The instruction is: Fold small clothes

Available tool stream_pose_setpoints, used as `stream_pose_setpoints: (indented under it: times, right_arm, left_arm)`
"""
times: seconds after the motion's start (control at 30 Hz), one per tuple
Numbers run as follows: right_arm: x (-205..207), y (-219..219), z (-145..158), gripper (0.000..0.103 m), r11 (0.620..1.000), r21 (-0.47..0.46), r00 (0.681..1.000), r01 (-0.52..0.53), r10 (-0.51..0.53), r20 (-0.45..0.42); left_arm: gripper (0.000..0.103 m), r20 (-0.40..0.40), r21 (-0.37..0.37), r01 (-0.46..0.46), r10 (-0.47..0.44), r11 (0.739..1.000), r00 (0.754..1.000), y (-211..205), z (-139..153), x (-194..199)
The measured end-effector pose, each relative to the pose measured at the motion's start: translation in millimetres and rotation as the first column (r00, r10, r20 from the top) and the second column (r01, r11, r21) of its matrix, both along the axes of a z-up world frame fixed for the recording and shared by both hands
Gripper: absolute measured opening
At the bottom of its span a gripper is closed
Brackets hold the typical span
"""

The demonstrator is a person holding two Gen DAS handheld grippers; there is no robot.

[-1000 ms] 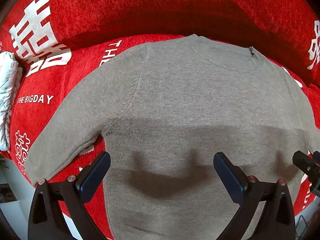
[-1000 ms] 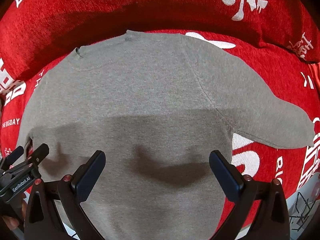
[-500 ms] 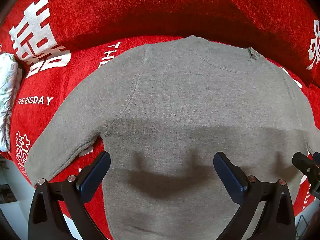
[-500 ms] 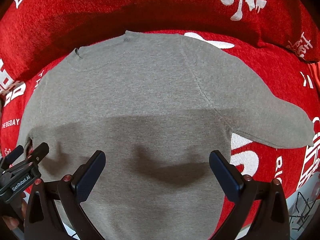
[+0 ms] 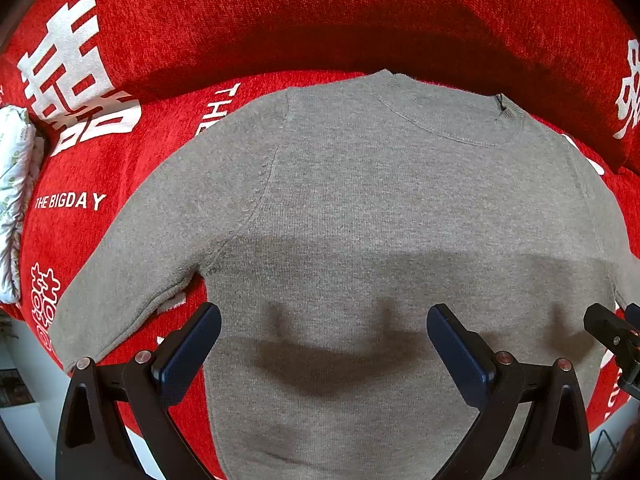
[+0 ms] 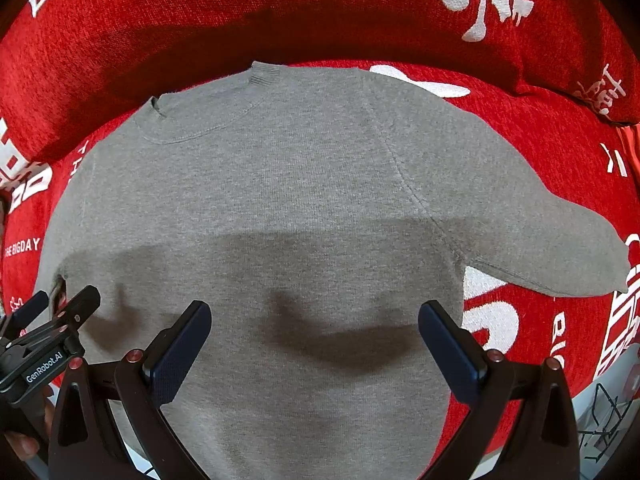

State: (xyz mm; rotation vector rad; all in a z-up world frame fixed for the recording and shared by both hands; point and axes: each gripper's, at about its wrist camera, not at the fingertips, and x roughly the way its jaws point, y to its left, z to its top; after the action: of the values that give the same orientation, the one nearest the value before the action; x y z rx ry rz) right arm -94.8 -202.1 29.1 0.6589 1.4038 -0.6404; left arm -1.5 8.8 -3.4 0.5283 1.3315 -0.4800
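A small grey knit sweater (image 5: pixel 360 208) lies flat on a red sofa seat, collar away from me, both sleeves spread out. It also shows in the right wrist view (image 6: pixel 288 200). My left gripper (image 5: pixel 324 344) is open and empty above the sweater's lower body. My right gripper (image 6: pixel 315 340) is open and empty above the same area, further right. The left sleeve (image 5: pixel 132 272) ends near the seat's left edge. The right sleeve (image 6: pixel 532 240) points right. Each gripper shows at the edge of the other's view.
The red sofa cover (image 5: pixel 120 200) has white printed characters, and its backrest (image 5: pixel 320 12) rises behind the collar. A white patterned cloth (image 5: pixel 14 200) lies at the seat's far left. A wire rack (image 6: pixel 604 428) stands on the floor at the right.
Both grippers have drifted slightly; the sweater sits a touch lower in the views. The sweater has not moved on the sofa.
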Motion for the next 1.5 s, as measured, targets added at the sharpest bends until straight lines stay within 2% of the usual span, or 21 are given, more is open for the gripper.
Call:
stream_pose_setpoints:
  times: [1.17,1.5]
  right_arm:
    - [-1.2,2.7,2.4,0.103,1.000,0.000,1.000,-0.010,0.010,0.011]
    - [-1.1,5.8,1.9,0.103,1.000,-0.003,1.000,-0.015,0.015,0.006]
  left_arm:
    - [0.103,-0.001,-0.001,-0.003,0.003,1.000,1.000,-3.2,0.9,-0.6]
    - [0.103,-0.017,-0.023,-0.004,0.004,1.000,1.000,0.4,2.5,-2.4]
